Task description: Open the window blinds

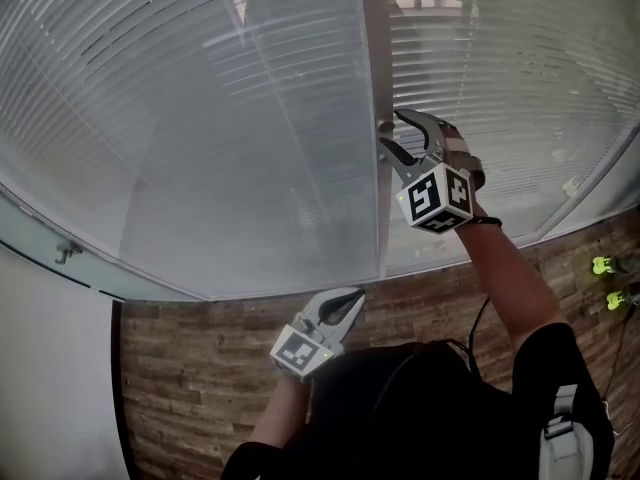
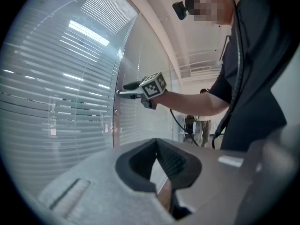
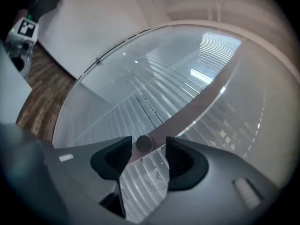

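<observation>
Your right gripper [image 3: 146, 154] holds its jaws spread on either side of the tilt knob [image 3: 144, 143] at 1 o'clock, not pinching it. Your left gripper [image 2: 159, 165], at 6 o'clock, has its jaws together on nothing. The blinds [image 1: 200, 118] look part-tilted, and you can't tell whether they are fully open.

Pale grey blinds [image 1: 200, 118] striped with thin horizontal slats, my left tongs [image 1: 350, 298] and right tongs [image 1: 390, 130] grey with black pads [image 3: 180, 158], their cubes [image 1: 438, 196] white with black squares, brown plank floor [image 1: 200, 368], my black shirt [image 1: 400, 408]
</observation>
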A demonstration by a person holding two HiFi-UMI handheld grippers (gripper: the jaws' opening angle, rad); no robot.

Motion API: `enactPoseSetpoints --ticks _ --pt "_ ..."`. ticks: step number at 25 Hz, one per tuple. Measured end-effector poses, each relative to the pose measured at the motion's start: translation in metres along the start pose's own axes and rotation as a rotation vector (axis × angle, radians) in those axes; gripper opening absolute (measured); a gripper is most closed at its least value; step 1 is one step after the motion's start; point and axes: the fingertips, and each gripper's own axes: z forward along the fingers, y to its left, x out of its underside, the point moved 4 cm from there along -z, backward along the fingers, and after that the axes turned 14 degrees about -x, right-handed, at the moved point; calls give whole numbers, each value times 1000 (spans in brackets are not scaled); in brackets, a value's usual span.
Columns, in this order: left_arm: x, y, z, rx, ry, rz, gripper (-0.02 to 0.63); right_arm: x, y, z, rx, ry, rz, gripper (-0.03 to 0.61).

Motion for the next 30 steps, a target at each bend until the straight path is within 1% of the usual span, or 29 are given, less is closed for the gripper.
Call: enactPoseSetpoints --ticks 2,4,9,10,11,12,14,16,22,26,30 --pt "0 -1 0 1 0 -6 5 0 2 2 -16 71 -141 219" --pt "-1 -2 1 0 -3 -10 5 1 3 3 -31 117 -232 219" --pt "-4 -3 6 10 -21 -9 5 1 5 10 -47 190 -368 209" --pt "-4 -4 5 12 -23 -7 5 1 7 12 -49 203 -394 194" --pt "-3 -4 5 14 -23 -7 5 1 10 14 -49 216 -420 151" --pt "-3 -5 4 14 -21 -9 5 1 12 15 -45 229 -444 132" --pt "-3 -6 4 15 -20 -11 3 2 12 16 -34 250 -476 131" --pt "-3 -6 4 14 -19 -13 5 3 12 16 -31 261 -480 129" --pt "-3 -3 2 8 -19 -15 5 2 12 17 -40 256 -447 127" --pt "-1 -4 0 9 -20 -9 3 1 10 15 -56 217 -351 127" --pt "-1 -4 -1 7 -16 -22 5 -1 7 14 -49 175 -237 127"
